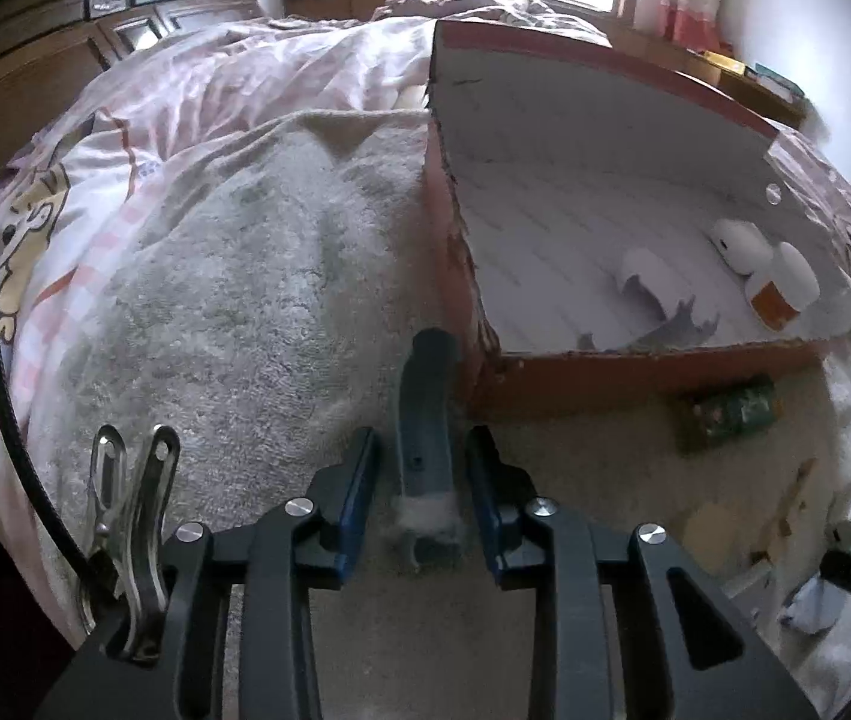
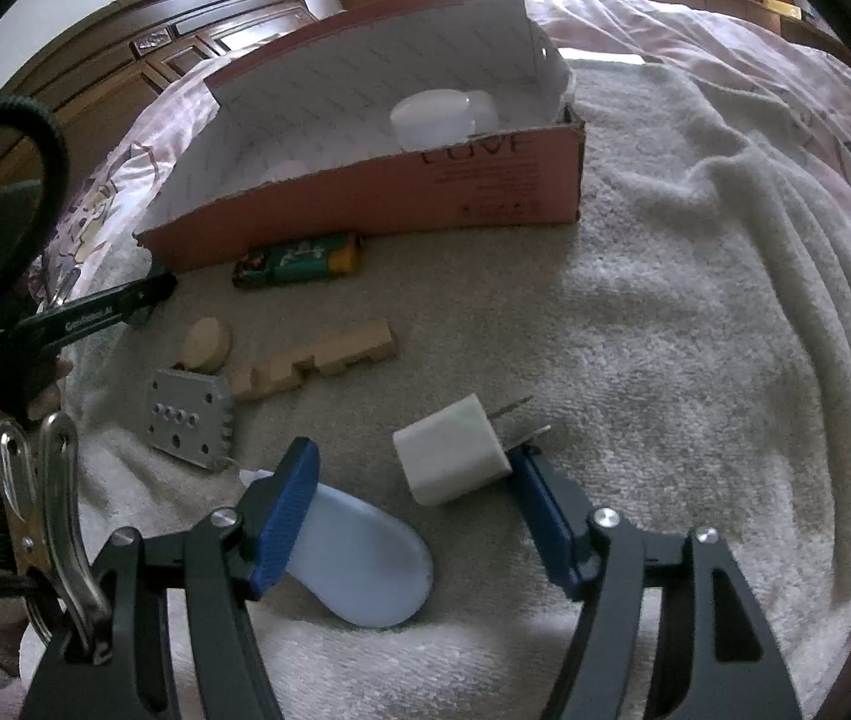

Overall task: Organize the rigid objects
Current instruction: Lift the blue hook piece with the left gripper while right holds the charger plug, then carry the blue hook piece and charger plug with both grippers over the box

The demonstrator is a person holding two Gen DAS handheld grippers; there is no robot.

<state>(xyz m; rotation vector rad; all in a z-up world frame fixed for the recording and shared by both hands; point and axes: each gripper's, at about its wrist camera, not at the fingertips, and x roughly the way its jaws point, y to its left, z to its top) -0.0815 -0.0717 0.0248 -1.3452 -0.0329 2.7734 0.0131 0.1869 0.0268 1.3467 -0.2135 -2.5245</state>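
In the left wrist view my left gripper (image 1: 422, 438) is shut on a blue-grey curved plastic piece (image 1: 428, 396) with a tuft of white fluff on it. The piece's tip points at the near corner of the pink cardboard box (image 1: 635, 360). My right gripper (image 2: 413, 456) stands open low over the towel. A white plug charger (image 2: 455, 462) lies between its fingers, close to the right one. A pale blue oval piece (image 2: 365, 564) lies under the left finger. The box (image 2: 425, 192) holds a white jar (image 2: 431, 117), a white case (image 1: 740, 243) and an orange-labelled bottle (image 1: 779, 291).
On the grey towel (image 2: 665, 360) lie a green tin (image 2: 299, 258), a notched wooden block (image 2: 317, 366), a wooden disc (image 2: 206, 345) and a grey metal plate with holes (image 2: 191, 420). A pink bedspread (image 1: 215, 78) surrounds the towel. A dark wooden headboard (image 1: 65, 18) stands behind.
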